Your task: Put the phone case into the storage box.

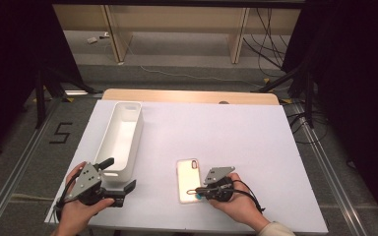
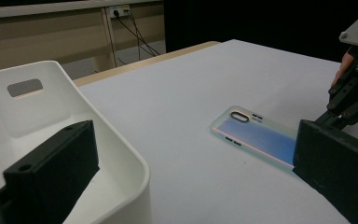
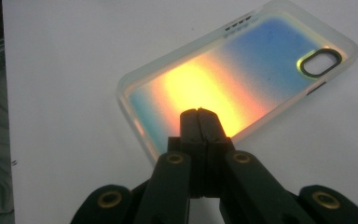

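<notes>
An iridescent clear phone case (image 1: 188, 179) lies flat, back up, on the white table top (image 1: 236, 132) near the front. My right gripper (image 1: 197, 191) is shut, and its joined tips rest over the case's long edge (image 3: 242, 70); in the right gripper view (image 3: 199, 114) nothing shows between the jaws. Whether the tips touch the case I cannot tell. My left gripper (image 1: 119, 174) is open beside the near end of a white bin (image 1: 128, 105). In the left gripper view (image 2: 193, 177) one jaw hangs over the bin (image 2: 121, 154) and the other stands near the case (image 2: 256, 135).
The long white bin has a handle slot in its far wall (image 2: 24, 87) and nothing inside. A wooden table edge (image 1: 192, 96) runs behind the white top. Dark stands and cables lie on the floor at both sides.
</notes>
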Demonstrator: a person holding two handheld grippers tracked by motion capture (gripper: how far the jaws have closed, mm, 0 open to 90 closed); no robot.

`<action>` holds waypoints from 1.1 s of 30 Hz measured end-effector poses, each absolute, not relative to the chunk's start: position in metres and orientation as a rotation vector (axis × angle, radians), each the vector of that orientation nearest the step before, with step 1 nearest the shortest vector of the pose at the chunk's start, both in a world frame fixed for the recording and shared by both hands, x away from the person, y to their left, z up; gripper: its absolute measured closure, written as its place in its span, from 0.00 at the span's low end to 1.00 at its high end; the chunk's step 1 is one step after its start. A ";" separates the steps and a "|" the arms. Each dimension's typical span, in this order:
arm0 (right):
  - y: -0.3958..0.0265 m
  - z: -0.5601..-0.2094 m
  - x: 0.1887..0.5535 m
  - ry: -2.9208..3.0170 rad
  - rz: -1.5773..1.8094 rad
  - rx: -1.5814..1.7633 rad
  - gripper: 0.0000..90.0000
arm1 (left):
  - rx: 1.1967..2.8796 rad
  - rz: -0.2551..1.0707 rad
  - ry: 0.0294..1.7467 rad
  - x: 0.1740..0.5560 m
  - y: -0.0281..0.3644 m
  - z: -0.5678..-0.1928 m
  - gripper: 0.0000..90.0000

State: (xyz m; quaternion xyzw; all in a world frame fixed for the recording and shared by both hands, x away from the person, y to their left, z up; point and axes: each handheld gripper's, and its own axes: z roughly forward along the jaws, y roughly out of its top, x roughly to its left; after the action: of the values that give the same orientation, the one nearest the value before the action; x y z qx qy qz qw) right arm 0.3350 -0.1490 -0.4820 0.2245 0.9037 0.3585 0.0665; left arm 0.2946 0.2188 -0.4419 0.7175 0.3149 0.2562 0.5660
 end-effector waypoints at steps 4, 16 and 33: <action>-0.148 -0.483 0.335 2.711 1.084 0.674 1.00 | 1.693 0.604 0.750 0.294 0.219 -0.441 0.00; -0.147 -0.478 0.335 2.717 1.037 0.683 1.00 | 1.693 0.602 0.750 0.293 0.219 -0.442 0.00; -0.138 -0.475 0.332 2.741 0.910 0.625 1.00 | 1.691 0.603 0.751 0.293 0.219 -0.441 0.00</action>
State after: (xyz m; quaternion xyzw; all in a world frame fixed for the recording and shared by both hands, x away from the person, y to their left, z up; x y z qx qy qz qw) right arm 0.3320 -0.1382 -0.4752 0.2106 0.9235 0.3068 0.0932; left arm 0.2934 0.2194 -0.4414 0.7183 0.3190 0.2562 0.5628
